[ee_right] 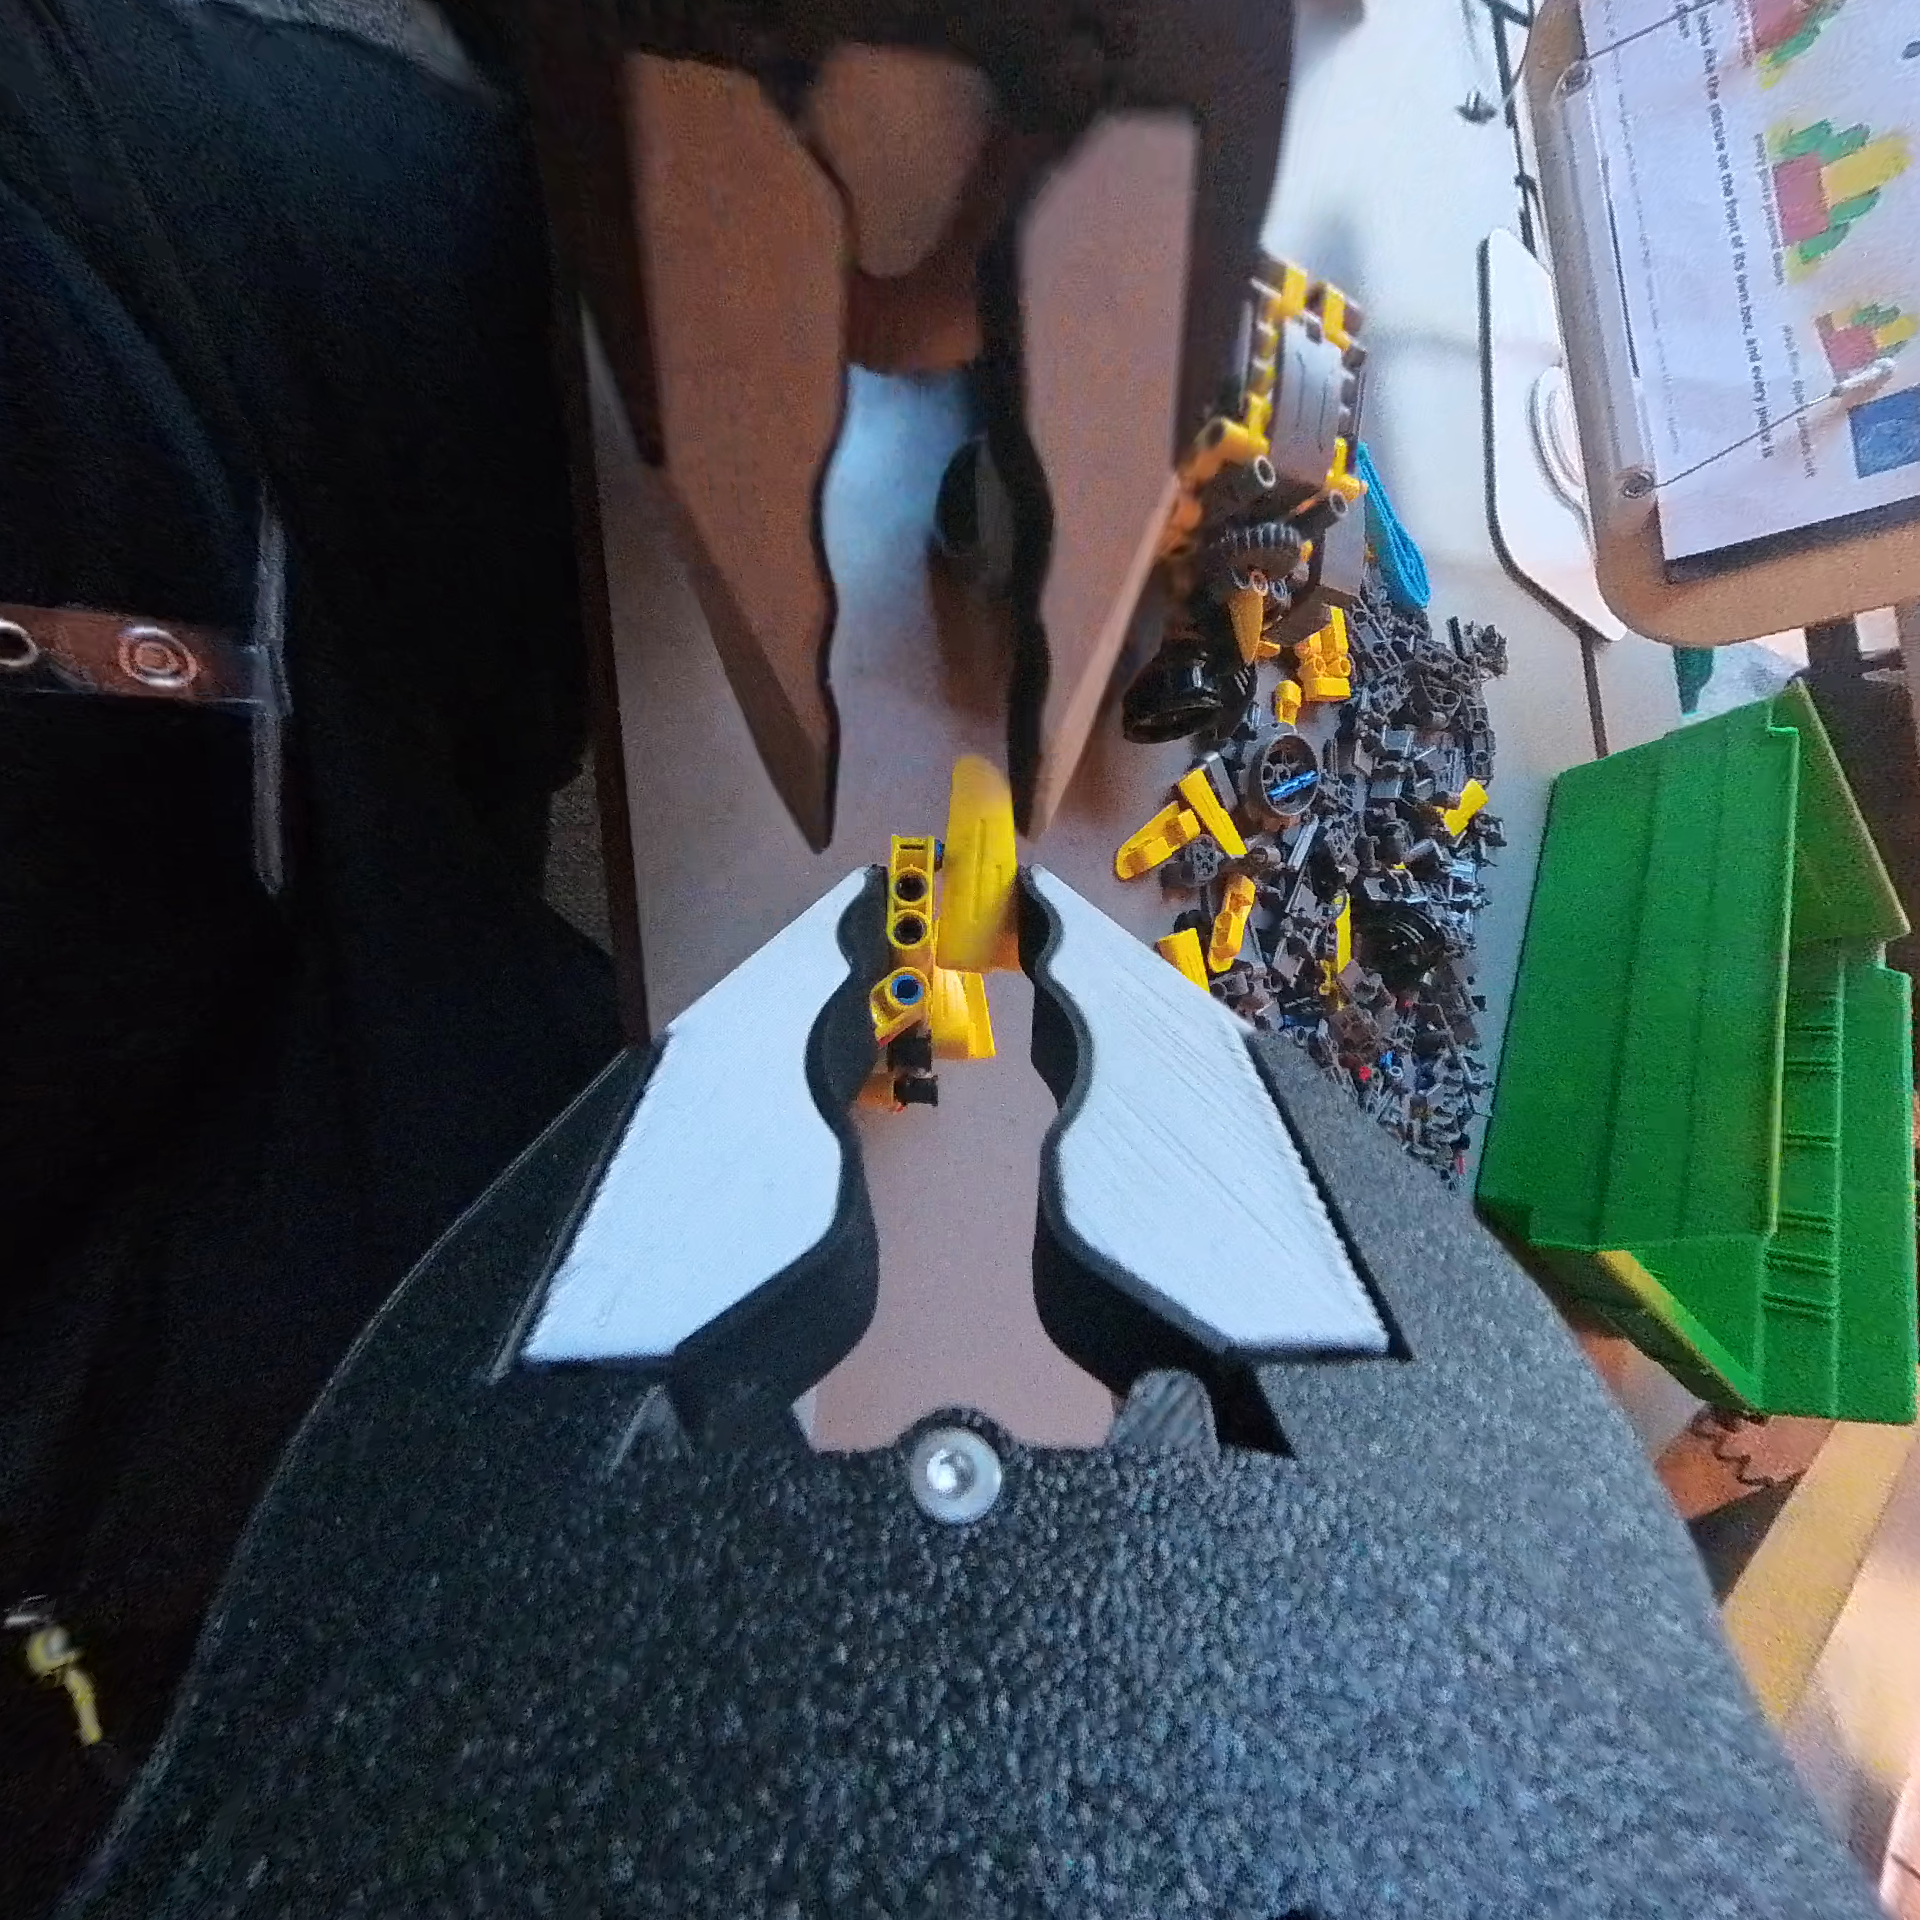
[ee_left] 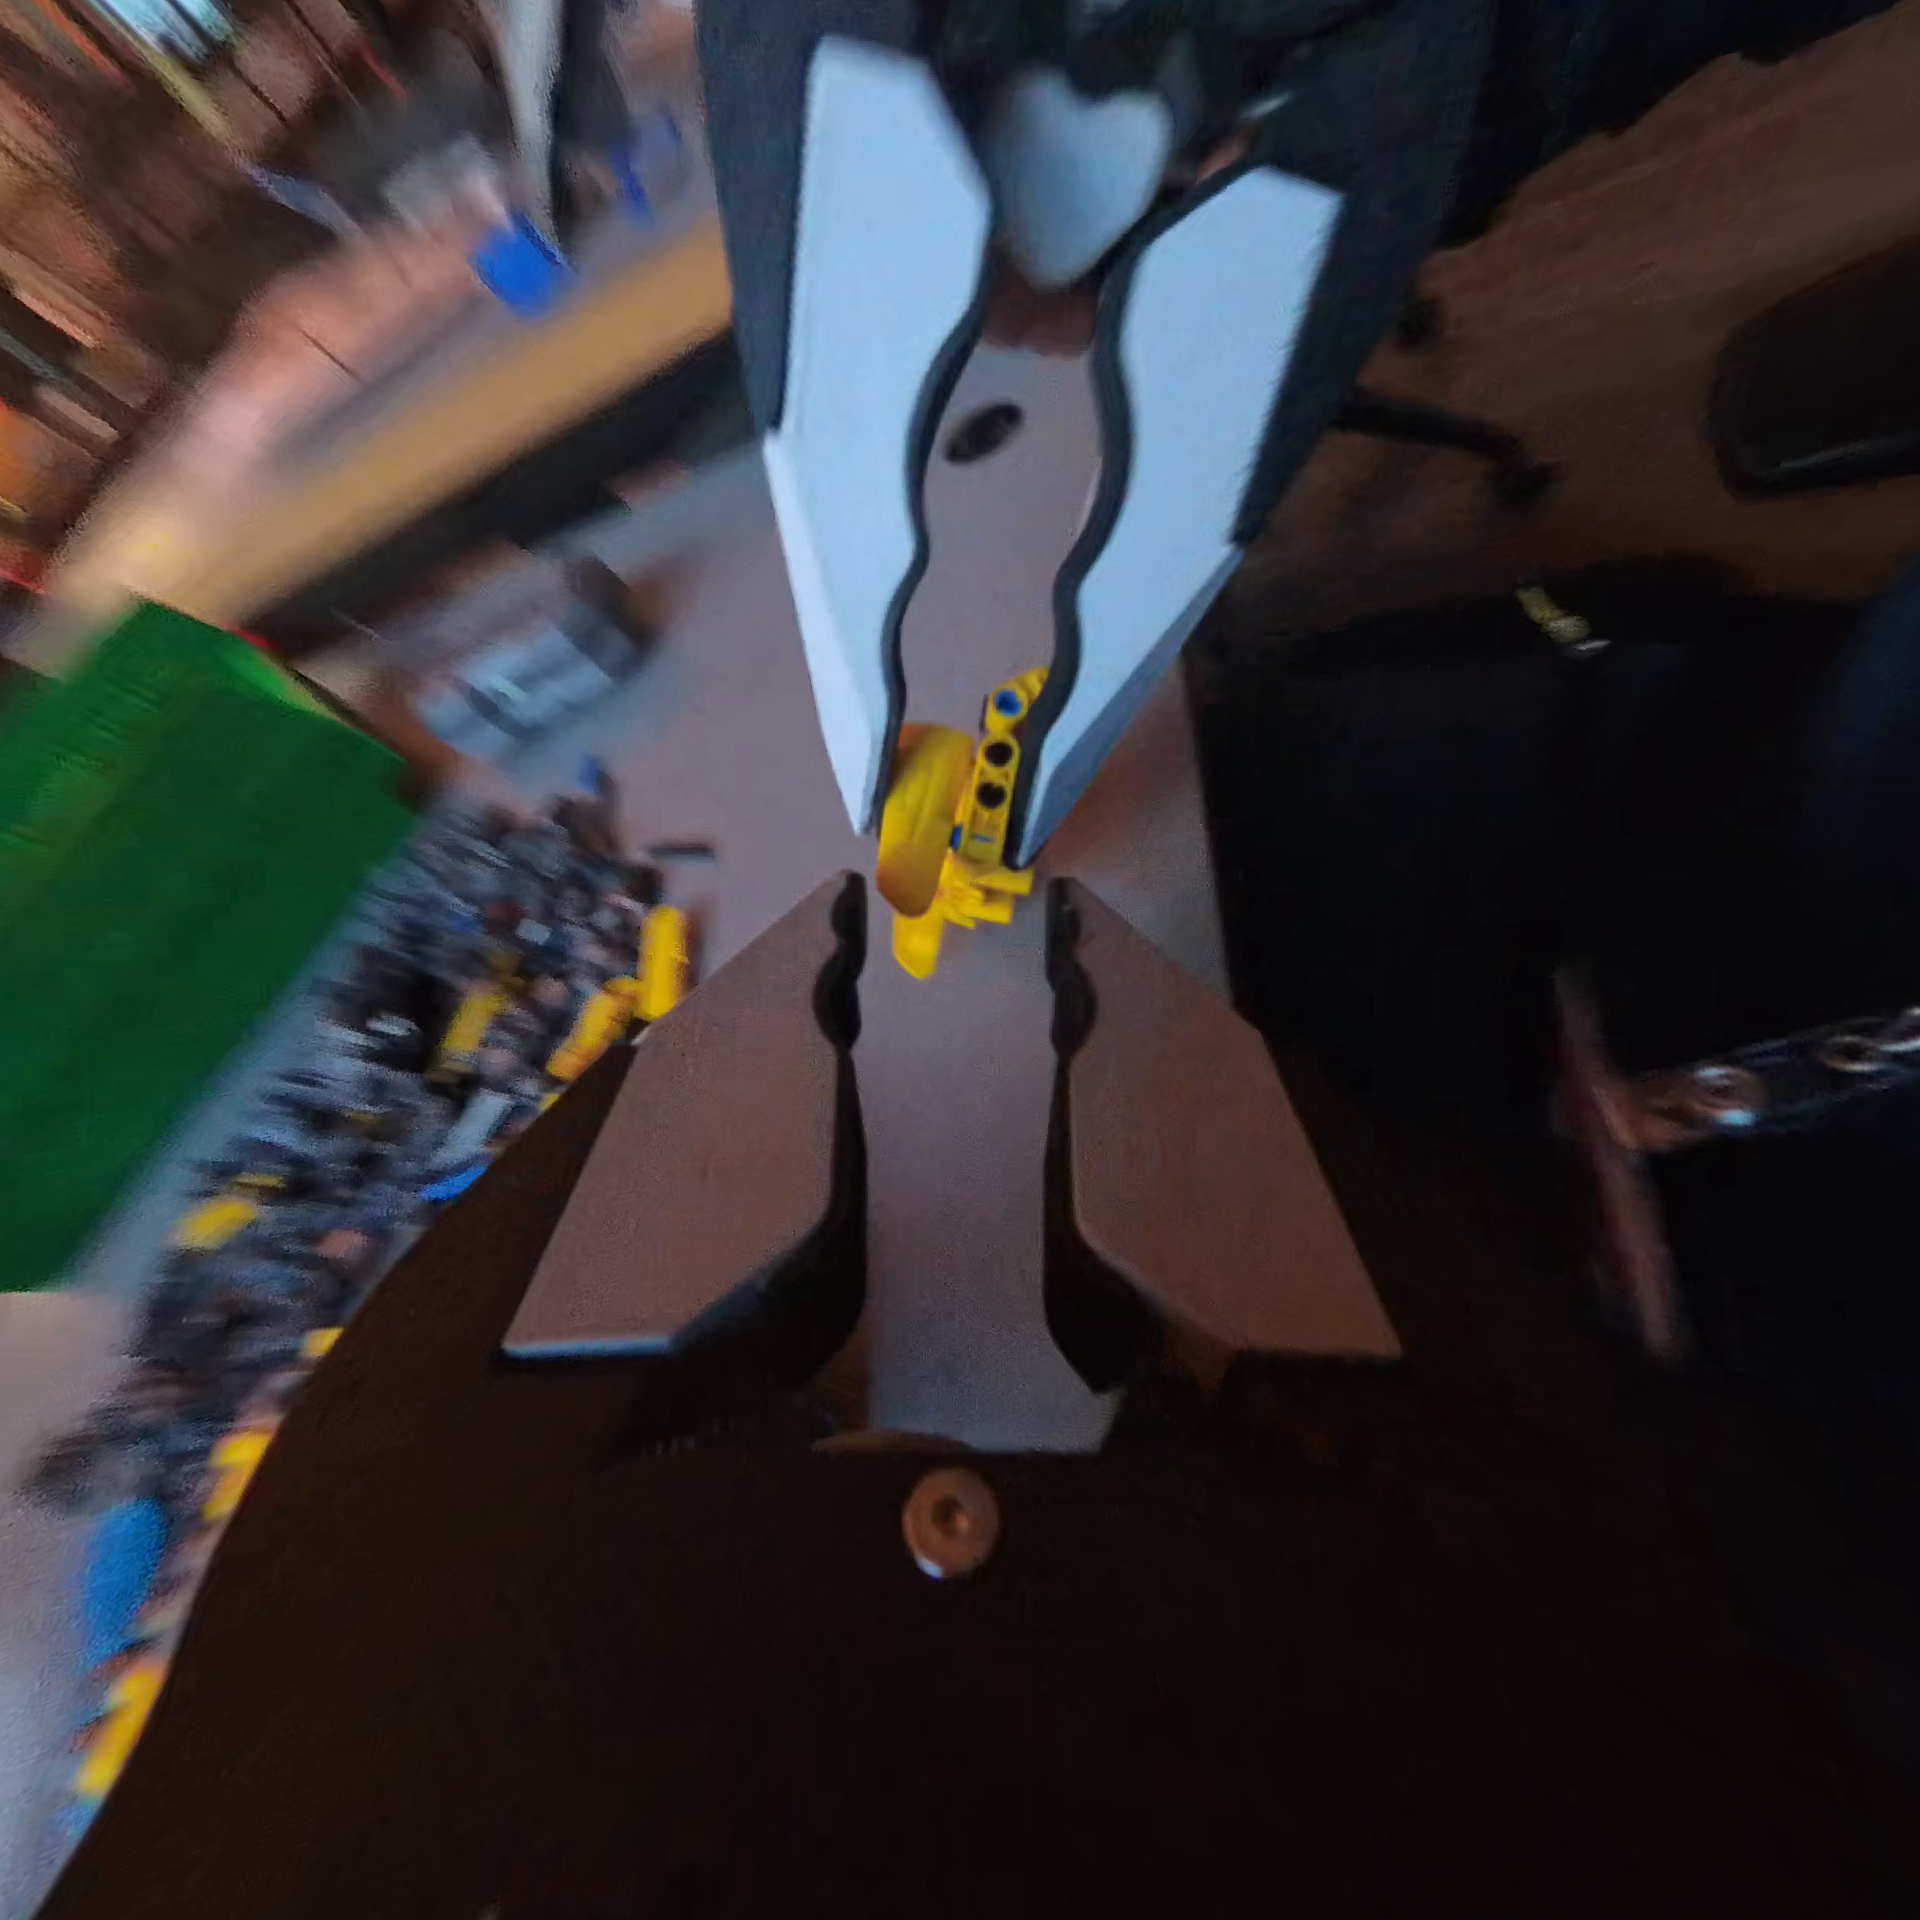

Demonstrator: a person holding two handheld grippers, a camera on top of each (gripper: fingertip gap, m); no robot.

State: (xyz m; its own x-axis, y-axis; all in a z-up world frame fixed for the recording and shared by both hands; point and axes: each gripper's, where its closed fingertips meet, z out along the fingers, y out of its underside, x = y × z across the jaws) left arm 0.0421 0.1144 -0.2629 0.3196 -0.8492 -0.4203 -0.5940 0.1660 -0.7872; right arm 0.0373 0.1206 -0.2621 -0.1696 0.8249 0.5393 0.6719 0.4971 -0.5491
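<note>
Right wrist view: right gripper (ee_right: 940, 883) fingers clamp yellow brick assembly (ee_right: 935, 935); left gripper (ee_right: 925, 821) fingers apart, empty.
Handling: light, rigid, pin-jointed plastic; likely best gripped on holed beam (ee_right: 909, 909).

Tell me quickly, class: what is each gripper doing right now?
Left gripper: open, holding nothing, its fingers just short of the yellow brick assembly.
Right gripper: closed on the yellow brick assembly.

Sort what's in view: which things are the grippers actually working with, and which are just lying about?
In hand:
right gripper, shut on yellow assembly
left gripper, open, facing it

Lying about:
parts pile
green bins
instruction sheet
</note>
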